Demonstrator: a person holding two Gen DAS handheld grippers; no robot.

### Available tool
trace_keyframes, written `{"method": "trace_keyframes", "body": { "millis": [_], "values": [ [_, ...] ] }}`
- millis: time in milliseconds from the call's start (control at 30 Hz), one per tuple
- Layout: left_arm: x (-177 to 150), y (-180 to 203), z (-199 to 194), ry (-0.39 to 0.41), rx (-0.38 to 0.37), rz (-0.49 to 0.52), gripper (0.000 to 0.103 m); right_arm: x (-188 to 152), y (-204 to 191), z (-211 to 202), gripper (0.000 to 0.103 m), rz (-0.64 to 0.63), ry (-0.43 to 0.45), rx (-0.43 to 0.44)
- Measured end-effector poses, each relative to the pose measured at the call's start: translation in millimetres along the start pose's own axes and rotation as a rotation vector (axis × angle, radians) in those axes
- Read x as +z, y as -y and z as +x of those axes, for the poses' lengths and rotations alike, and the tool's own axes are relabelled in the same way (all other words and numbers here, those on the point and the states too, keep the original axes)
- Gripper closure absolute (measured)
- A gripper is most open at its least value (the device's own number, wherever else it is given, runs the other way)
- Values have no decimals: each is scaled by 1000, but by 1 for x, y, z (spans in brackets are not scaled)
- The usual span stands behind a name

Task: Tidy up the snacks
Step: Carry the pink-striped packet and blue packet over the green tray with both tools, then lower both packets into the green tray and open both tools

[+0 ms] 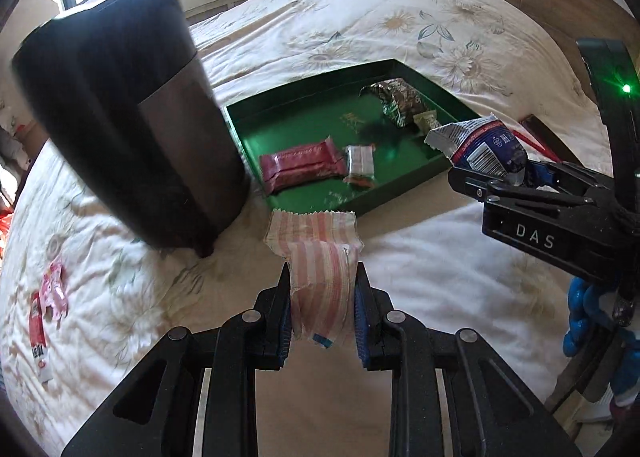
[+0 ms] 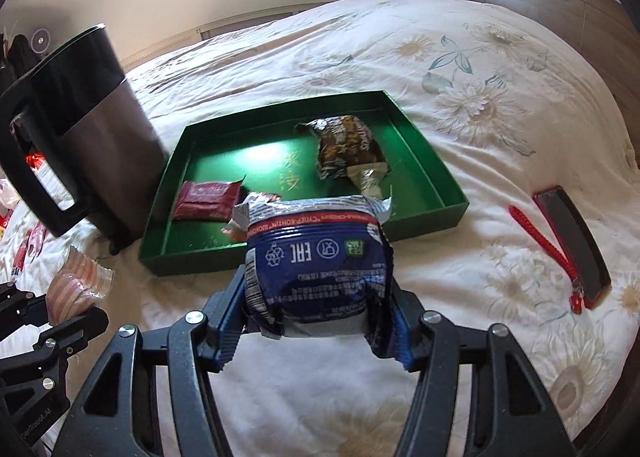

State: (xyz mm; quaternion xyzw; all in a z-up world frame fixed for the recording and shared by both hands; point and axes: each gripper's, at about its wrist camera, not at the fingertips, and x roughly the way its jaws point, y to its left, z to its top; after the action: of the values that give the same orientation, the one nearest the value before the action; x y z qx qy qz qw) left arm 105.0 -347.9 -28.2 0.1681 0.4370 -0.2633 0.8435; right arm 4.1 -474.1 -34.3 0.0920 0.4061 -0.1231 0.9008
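the striped snack packet (image 1: 320, 281) is hanging just short of the green tray's (image 1: 400, 197) near rim, with the left gripper (image 1: 322, 309) clamping its lower half. it is looking light, thin and crinkly, so holding it across the flat middle seems safest. the blue snack packet (image 2: 320, 269), puffier and slick, is bulging between the jaws of the right gripper (image 2: 316, 317), also on the near side of the tray above the bed (image 2: 480, 57).
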Motion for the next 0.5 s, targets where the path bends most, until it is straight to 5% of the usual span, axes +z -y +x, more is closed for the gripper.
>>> {"method": "trace_keyframes", "body": {
  "millis": [233,500],
  "values": [
    [72,15,55,15,17,-10,81,37,30,39,0,-1,25,-32],
    [118,13,123,-2,80,-34,81,57,47,85,0,20,41,-24]
  ]
}}
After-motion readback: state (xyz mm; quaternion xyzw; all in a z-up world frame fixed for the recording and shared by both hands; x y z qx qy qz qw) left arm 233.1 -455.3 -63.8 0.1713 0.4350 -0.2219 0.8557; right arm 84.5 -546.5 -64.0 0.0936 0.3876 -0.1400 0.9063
